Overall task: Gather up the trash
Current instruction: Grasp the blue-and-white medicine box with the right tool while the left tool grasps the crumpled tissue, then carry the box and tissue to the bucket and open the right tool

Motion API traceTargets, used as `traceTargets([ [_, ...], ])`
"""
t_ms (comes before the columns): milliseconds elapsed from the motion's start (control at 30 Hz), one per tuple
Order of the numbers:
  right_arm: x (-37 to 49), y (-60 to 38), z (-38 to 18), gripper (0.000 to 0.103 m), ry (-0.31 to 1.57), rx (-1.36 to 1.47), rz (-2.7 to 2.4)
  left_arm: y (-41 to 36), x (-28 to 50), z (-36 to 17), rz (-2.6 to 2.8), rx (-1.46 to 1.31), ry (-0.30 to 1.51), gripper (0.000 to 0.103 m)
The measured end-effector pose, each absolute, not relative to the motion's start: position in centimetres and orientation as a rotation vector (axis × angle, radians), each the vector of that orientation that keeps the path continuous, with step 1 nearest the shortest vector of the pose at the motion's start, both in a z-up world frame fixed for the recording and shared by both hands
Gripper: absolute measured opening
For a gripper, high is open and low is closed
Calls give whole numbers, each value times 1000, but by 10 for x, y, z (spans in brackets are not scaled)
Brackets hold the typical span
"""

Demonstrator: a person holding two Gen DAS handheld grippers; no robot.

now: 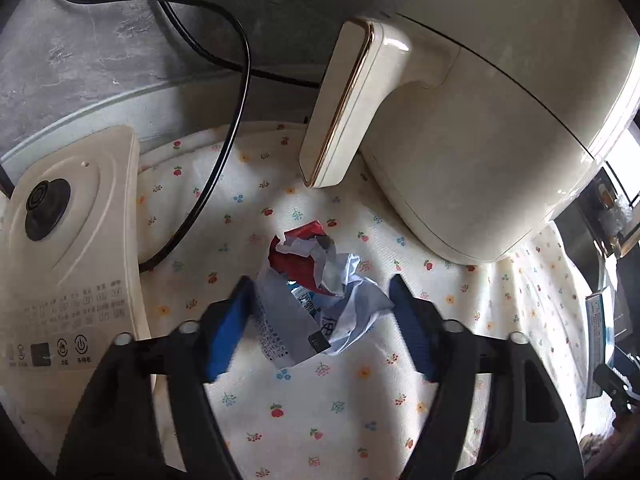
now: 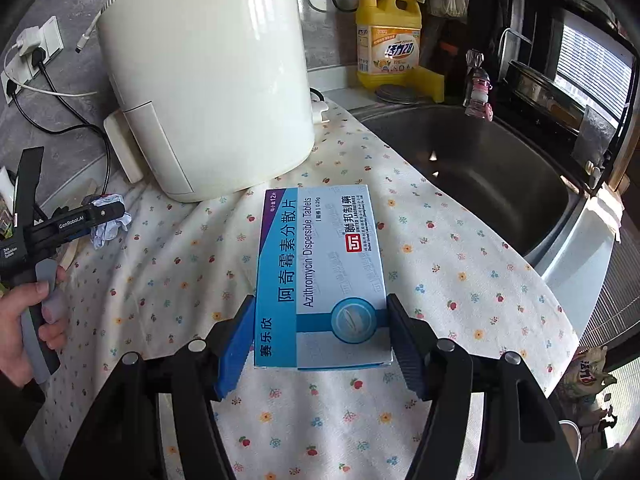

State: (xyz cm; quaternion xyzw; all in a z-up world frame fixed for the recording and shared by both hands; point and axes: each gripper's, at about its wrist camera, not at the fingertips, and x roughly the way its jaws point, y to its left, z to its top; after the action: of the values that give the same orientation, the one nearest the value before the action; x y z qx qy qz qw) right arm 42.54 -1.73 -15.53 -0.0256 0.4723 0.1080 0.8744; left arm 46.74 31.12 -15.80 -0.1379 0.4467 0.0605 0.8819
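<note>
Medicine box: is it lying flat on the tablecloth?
No, the medicine box is clamped between the right gripper pads, lifted above the tablecloth.

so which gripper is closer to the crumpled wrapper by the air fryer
Left. The left gripper straddles the crumpled wrapper; the right gripper holds the azithromycin tablet box farther away.

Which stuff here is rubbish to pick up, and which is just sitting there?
Rubbish for the job:
crumpled wrapper
medicine box

Just sitting there:
air fryer
soap bottle
sink
kettle base
black cord

Glossy plastic appliance (image 2: 208, 80), matt floral cloth (image 2: 460, 264), crumpled paper wrapper (image 1: 316, 280), brushed-metal sink (image 2: 480, 168).
</note>
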Motion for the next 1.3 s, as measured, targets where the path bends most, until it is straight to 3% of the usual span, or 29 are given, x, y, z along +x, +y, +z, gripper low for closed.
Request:
traceTargets([
  [100, 418, -27, -150, 63, 969, -38, 226, 304, 454, -143, 128, -284, 885, 38],
  [600, 362, -111, -129, 63, 932, 24, 194, 207, 380, -85, -12, -248, 776, 40],
  [1300, 235, -389, -107, 63, 935, 122, -121, -75, 317, -85, -340, -160, 835, 41],
])
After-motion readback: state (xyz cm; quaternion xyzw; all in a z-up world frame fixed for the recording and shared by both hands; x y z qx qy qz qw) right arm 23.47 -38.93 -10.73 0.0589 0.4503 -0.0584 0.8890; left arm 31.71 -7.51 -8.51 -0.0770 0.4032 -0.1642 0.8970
